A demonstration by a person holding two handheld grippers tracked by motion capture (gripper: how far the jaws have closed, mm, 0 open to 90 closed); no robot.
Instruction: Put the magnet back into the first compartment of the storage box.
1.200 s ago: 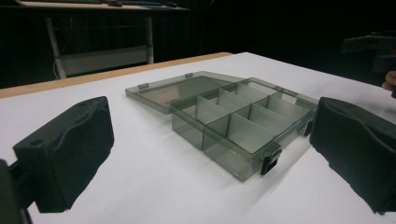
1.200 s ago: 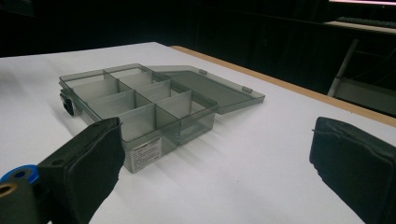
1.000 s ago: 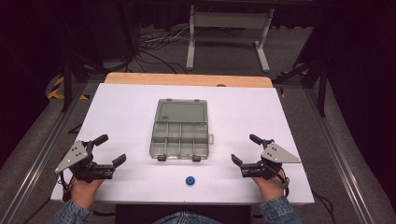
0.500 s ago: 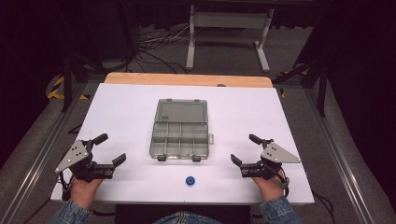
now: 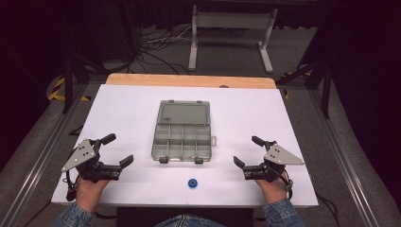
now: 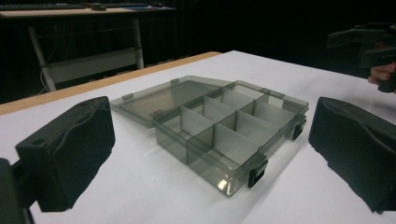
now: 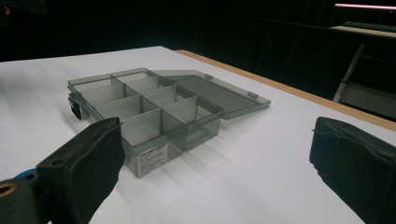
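Note:
A smoky clear compartment box (image 5: 182, 139) lies at the middle of the white table (image 5: 118, 109), its lid (image 5: 184, 113) folded flat toward the far side and its several compartments empty. A small blue round piece (image 5: 192, 183) rests near the front edge, in front of the box. My left gripper (image 5: 119, 149) stands open at the front left, well apart from the box, which shows between its pads (image 6: 212, 140). My right gripper (image 5: 246, 151) stands open at the front right, and its own view (image 7: 219, 163) shows the box (image 7: 149, 112) beyond its left pad. Neither holds anything.
A wooden strip (image 5: 189, 80) runs along the table's far edge. Beyond it stands a metal frame (image 5: 231, 28) among cables on a dark floor. The blue piece (image 7: 28, 176) peeks out behind the right gripper's left jaw. The right gripper (image 6: 369, 42) shows far off in the left gripper view.

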